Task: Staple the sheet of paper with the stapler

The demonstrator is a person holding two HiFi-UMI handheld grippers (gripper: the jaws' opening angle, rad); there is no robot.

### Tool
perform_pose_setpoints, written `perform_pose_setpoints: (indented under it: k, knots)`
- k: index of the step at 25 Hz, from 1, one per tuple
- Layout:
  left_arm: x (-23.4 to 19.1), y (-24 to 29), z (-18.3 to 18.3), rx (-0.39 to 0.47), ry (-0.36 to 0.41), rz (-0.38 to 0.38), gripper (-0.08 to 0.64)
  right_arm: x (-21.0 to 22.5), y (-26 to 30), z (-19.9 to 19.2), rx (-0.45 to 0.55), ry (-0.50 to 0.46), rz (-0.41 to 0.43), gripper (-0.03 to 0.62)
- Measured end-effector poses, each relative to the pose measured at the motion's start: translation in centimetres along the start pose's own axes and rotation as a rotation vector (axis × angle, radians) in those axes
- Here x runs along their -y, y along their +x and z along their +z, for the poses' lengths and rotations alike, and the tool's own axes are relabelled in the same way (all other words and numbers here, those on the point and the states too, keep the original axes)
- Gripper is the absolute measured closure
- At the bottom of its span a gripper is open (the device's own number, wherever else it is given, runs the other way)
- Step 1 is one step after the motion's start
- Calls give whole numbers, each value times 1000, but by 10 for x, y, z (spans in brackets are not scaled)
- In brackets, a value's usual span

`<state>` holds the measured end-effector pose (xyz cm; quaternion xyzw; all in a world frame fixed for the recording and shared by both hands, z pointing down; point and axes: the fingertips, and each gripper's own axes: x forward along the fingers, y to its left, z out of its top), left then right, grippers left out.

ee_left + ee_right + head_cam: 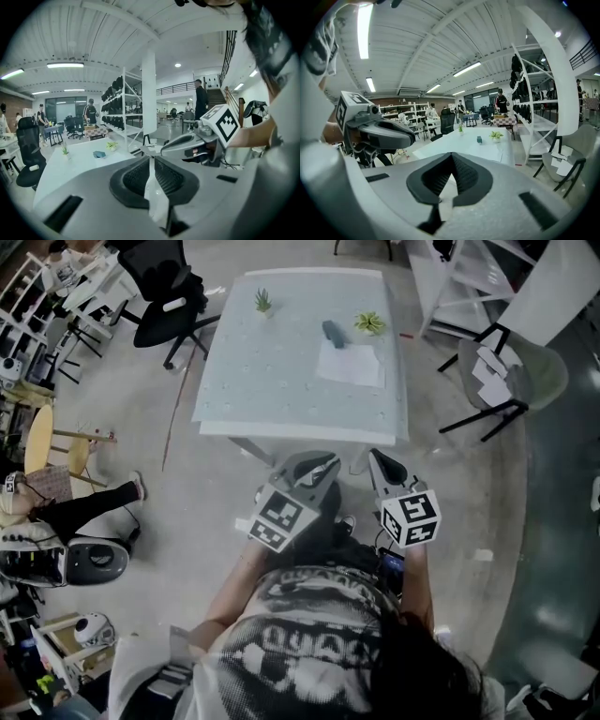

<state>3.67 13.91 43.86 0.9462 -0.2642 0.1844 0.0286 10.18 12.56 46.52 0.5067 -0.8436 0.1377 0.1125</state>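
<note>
Task status: the sheet of paper (350, 365) is laid flat on the far right part of the table (253, 381); the stapler (333, 332) is set at the sheet's far left corner, touching it or just beside it, which cannot be told apart at this range; no part of the sheet is seen between the stapler's arms; whether a staple is already seated in the paper cannot be made out.

Gripper state: the left gripper (317, 468) and the right gripper (382, 465) are held side by side near the person's body, short of the table's near edge and well apart from both task items; in each gripper view the ribbed pads are seen brought together at their tips; nothing is held by either gripper.

Assessment: two stages are fitted by this layout; the sheet may be awaiting the stapler, or the stapler may have been set back down beside a sheet already fastened; the choice is not settled by these views, so no further operation is prescribed.

Containers: two small pots are placed on the table; a spiky green plant (263, 301) is held in the far left pot; a broader leafy plant (369, 322) is held in the pot just right of the stapler; no tray, box or bin is seen on the table.
</note>
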Motion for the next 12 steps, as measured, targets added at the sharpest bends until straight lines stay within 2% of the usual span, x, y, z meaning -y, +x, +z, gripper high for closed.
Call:
perform_pose_setpoints:
  k: [12]
  knots:
    - [-10,-17,-5,21,-7,12,529,-10,10,3,-2,-16,-3,600]
